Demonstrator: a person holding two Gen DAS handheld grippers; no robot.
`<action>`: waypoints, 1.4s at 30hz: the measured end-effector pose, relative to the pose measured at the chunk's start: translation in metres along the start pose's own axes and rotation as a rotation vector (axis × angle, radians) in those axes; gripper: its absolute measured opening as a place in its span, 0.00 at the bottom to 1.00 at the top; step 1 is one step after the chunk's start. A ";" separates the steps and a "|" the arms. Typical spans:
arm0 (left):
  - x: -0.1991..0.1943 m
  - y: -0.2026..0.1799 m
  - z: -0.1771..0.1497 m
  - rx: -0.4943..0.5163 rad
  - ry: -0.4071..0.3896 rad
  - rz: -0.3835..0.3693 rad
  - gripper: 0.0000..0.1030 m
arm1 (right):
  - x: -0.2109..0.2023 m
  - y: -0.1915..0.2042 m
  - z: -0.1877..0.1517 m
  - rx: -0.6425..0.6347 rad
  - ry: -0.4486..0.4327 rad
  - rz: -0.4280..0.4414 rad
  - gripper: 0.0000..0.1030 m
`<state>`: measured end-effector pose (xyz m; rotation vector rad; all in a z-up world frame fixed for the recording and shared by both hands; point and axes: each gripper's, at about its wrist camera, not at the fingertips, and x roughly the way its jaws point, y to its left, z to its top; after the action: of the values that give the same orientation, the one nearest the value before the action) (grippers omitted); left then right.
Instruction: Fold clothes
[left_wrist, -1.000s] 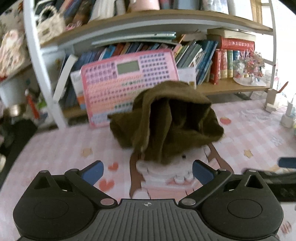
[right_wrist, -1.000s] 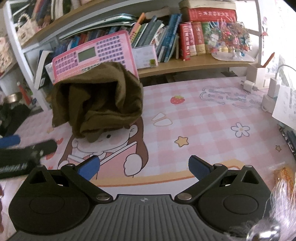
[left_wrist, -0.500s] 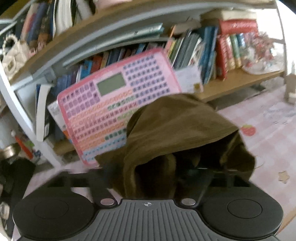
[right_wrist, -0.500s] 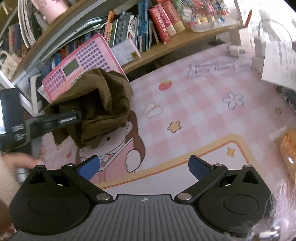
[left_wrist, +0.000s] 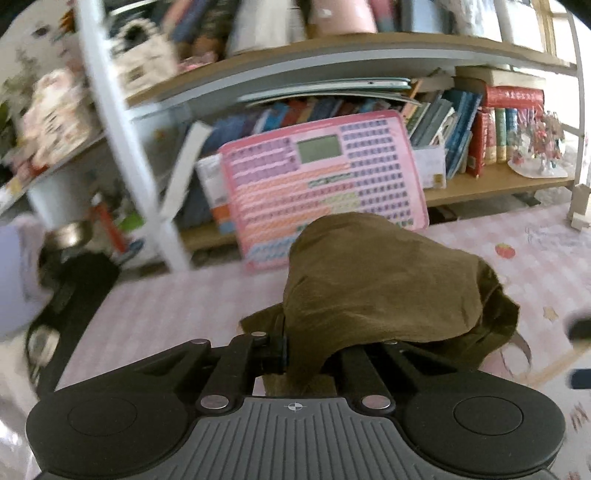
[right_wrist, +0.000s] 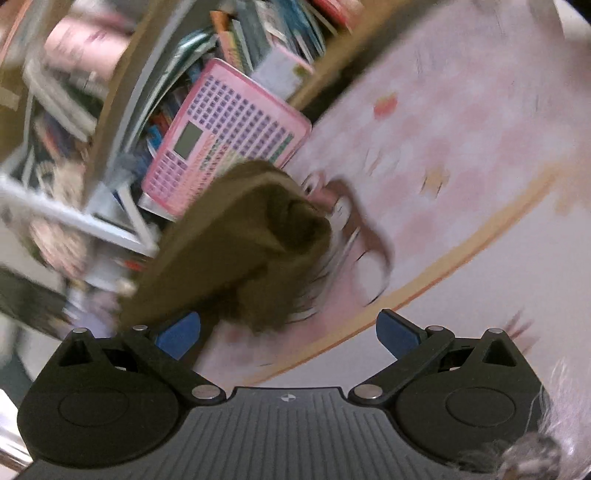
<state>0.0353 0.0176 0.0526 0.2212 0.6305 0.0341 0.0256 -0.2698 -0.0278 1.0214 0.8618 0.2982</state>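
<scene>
Left wrist view: left gripper (left_wrist: 310, 354) is clamped on the edge of the brown garment (left_wrist: 380, 284), whose bulk drapes over its fingers and bunches on the pink tabletop (left_wrist: 173, 306). Behind stands a pink toy keyboard (left_wrist: 321, 188) against the bookshelf (left_wrist: 332, 48). Right wrist view, tilted and blurred: right gripper (right_wrist: 290, 330) spread wide and empty, garment (right_wrist: 243, 240) just beyond its left fingertip (right_wrist: 179, 328).

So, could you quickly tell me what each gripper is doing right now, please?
Left gripper: closed on the brown garment.
Right gripper: open, fingers spread, holding nothing.
</scene>
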 end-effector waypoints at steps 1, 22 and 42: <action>-0.008 0.004 -0.007 -0.016 0.010 -0.003 0.05 | 0.005 -0.004 0.000 0.069 0.023 0.039 1.00; -0.091 0.061 0.001 -0.277 -0.097 -0.092 0.04 | 0.056 -0.009 -0.041 0.552 0.218 0.157 0.97; -0.117 0.093 0.024 -0.263 -0.214 -0.121 0.04 | 0.086 -0.026 -0.025 0.765 0.079 0.106 0.19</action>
<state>-0.0415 0.0923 0.1591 -0.0676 0.4192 -0.0231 0.0588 -0.2173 -0.0978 1.7770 1.0196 0.0893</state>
